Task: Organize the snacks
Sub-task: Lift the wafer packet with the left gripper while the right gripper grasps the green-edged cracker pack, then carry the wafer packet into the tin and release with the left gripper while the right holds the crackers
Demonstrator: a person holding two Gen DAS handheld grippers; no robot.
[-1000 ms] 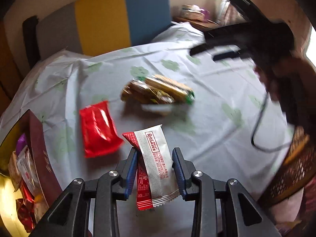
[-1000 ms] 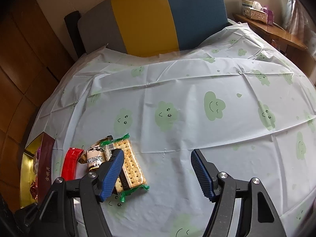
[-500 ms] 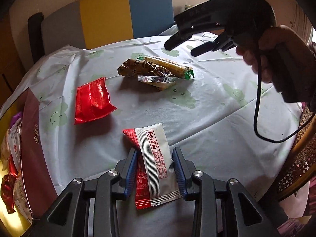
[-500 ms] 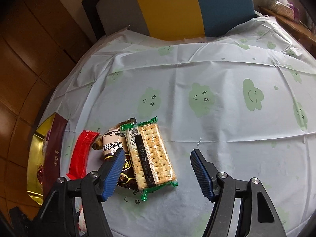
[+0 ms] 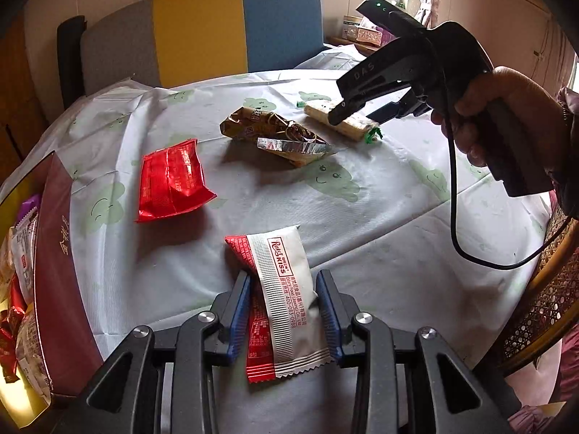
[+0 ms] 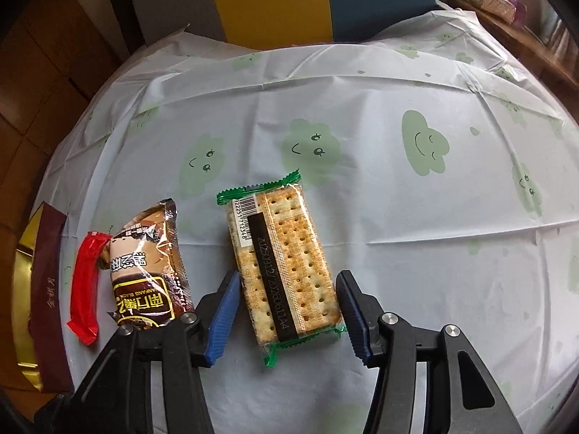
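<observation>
My left gripper (image 5: pixel 283 284) is shut on a white and red snack packet (image 5: pixel 280 253), held just above the tablecloth. A hand holds my right gripper (image 6: pixel 287 287), which has come down around a green-edged cracker pack (image 6: pixel 284 249). Its jaws are closing, with the pack between them and a thin gap at each pad. In the left wrist view the right gripper (image 5: pixel 356 112) hangs over the cracker pack (image 5: pixel 349 124). A brown snack bag (image 6: pixel 148 267) lies just left of the crackers, and a red packet (image 6: pixel 85 278) lies beyond it.
A dark red and gold box (image 5: pixel 54 271) with several snacks in it sits at the table's left edge. The red packet (image 5: pixel 170 181) and brown bag (image 5: pixel 267 130) lie mid-table. A grey, yellow and blue chair back (image 5: pixel 199 36) stands behind. A wicker chair (image 5: pixel 542 296) is at the right.
The right gripper has come down over the cracker pack and its jaws have narrowed around it. The left gripper still holds the white and red packet, a little lower.
</observation>
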